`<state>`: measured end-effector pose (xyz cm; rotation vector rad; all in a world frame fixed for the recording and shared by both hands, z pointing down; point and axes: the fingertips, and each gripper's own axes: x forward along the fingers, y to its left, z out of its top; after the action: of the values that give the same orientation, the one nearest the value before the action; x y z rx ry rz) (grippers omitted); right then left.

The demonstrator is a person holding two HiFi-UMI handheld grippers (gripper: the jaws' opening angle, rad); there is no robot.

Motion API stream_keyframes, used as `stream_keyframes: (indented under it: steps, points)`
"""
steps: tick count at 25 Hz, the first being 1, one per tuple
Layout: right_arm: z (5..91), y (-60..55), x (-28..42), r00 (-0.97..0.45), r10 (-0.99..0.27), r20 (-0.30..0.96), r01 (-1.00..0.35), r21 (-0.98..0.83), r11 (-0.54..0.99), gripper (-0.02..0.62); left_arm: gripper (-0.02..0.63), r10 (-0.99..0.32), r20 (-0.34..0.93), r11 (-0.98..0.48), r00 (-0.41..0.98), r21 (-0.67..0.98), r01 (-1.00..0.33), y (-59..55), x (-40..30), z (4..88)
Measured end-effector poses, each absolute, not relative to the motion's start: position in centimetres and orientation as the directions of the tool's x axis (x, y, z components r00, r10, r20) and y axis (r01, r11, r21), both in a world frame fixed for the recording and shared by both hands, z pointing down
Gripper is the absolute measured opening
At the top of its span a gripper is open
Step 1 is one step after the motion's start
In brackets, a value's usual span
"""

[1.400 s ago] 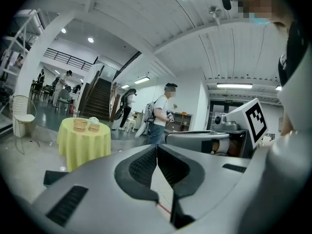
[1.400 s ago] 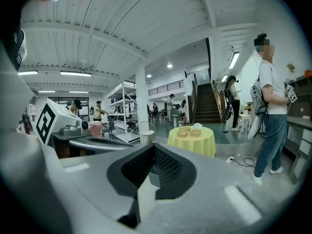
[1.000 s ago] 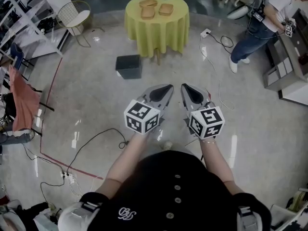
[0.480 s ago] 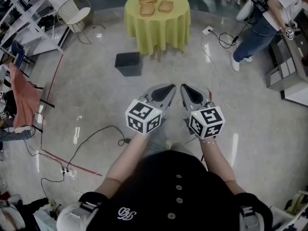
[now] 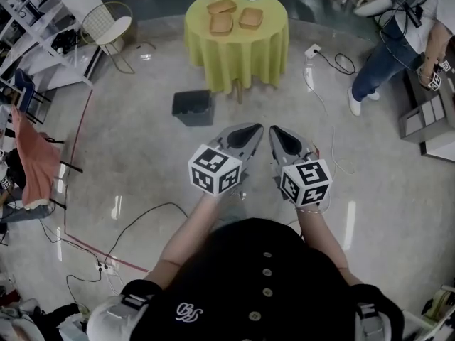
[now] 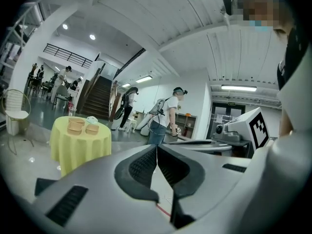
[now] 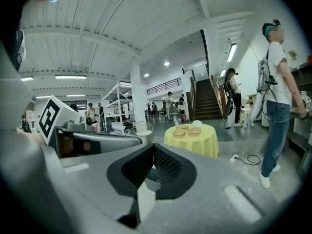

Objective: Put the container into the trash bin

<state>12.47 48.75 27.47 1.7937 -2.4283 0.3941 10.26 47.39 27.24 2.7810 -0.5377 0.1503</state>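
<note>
Both claws are clenched on nothing: the left gripper [image 5: 250, 130] and right gripper [image 5: 276, 132] hang side by side above the floor [image 5: 128, 155], well short of the round table [image 5: 238, 52] (yellow cloth), where three tan containers [image 5: 220, 23] lie. The dark trash bin [image 5: 193, 108] stands on the floor just beside that table.

The head view looks steeply down from above the fingers [image 5: 240, 138]; each gripper view looks close along its own. All share the bench [image 5: 238, 45] [image 6: 78, 145] [image 7: 197, 143] beyond the fingers.
</note>
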Motion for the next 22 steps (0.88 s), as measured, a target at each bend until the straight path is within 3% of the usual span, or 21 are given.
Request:
stream_keyframes:
  steps: [12,22]
  points:
    - [25.1,33.3,13.9,-0.237,-0.949,0.206,-0.969,-0.119,0.216,-0.002,0.014,-0.301,0.128,-0.902,0.945,0.283,-0.326,32.8,11.1,25.3]
    - [25.2,27.4,15.2,-0.176,-0.964,0.201,-0.981,-0.116,0.155,-0.002,0.014,-0.232,0.113,-0.915,0.966,0.311,-0.256,27.2,12.4,25.9]
